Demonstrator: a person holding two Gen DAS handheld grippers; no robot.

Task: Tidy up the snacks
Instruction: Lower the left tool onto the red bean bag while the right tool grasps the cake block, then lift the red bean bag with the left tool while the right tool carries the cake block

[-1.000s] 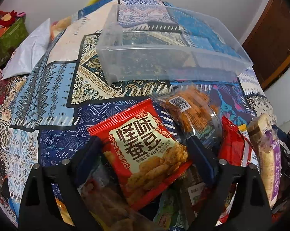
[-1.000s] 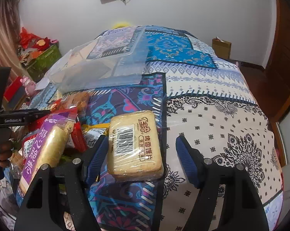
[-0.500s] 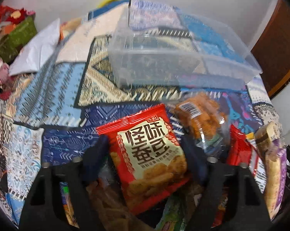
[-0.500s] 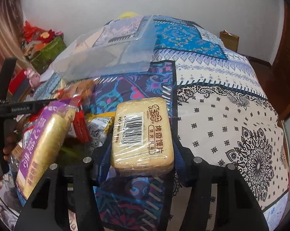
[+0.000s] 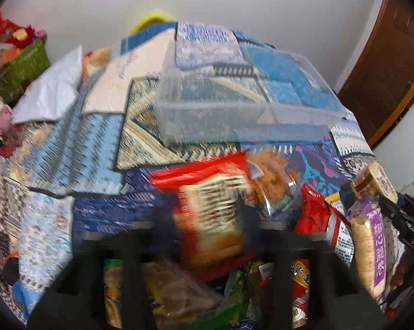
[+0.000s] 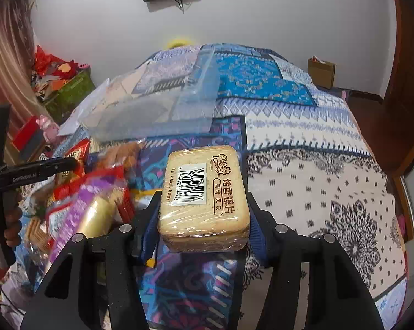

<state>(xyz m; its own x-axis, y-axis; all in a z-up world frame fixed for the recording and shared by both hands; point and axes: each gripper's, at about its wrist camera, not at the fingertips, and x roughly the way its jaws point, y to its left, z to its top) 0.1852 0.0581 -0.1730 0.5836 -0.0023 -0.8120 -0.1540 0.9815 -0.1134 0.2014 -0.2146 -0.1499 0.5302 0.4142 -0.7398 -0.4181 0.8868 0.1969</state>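
Jaws of both grippers had closed within the last second: left gripper [image 5: 207, 220] clamped the red snack bag [image 5: 209, 209], right gripper [image 6: 204, 220] the toast-slice pack [image 6: 204, 192]; both awaited the clear bin [image 5: 242, 115].

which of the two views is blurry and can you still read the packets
Left wrist view: motion-smeared, the red snack bag between the left hand-held gripper is unreadable and the clear bin is soft. Right wrist view: sharp on the biscuit pack in the right hand-held gripper, barcode legible; the snack pile at left is blurred.
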